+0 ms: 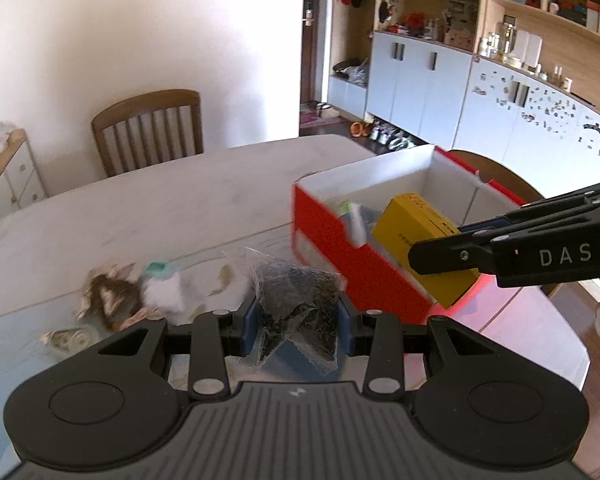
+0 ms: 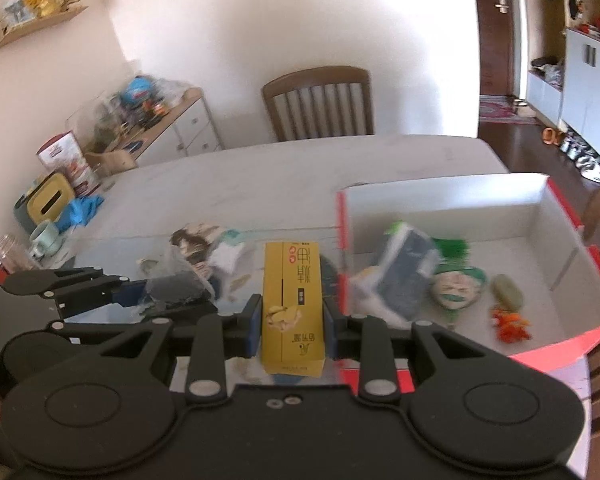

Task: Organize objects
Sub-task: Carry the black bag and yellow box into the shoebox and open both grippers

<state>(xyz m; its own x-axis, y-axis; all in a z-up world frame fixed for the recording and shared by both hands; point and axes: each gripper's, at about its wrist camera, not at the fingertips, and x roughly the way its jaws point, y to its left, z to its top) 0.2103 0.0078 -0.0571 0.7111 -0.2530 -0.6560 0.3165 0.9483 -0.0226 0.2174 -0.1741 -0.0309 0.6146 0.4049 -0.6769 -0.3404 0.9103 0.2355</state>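
Note:
My left gripper (image 1: pixel 298 330) is shut on a clear bag of dark dried leaves (image 1: pixel 296 300), held above the table; the bag also shows in the right wrist view (image 2: pixel 176 290). My right gripper (image 2: pixel 292 322) is shut on a yellow box (image 2: pixel 293 304), held beside the near-left corner of the red box (image 2: pixel 556 204). In the left wrist view the right gripper (image 1: pixel 424 258) holds the yellow box (image 1: pixel 416 220) over the red box (image 1: pixel 340 248). The red box holds a blue-white packet (image 2: pixel 404 276), a green-haired doll head (image 2: pixel 458 292) and small items.
Loose items lie on the table: a brown-patterned piece (image 1: pixel 108 300), a white packet with a teal label (image 1: pixel 162 288). A wooden chair (image 2: pixel 320 102) stands behind the table (image 2: pixel 260 176). A mug (image 2: pixel 46 238) and a yellow tissue box (image 2: pixel 50 198) sit at its left end.

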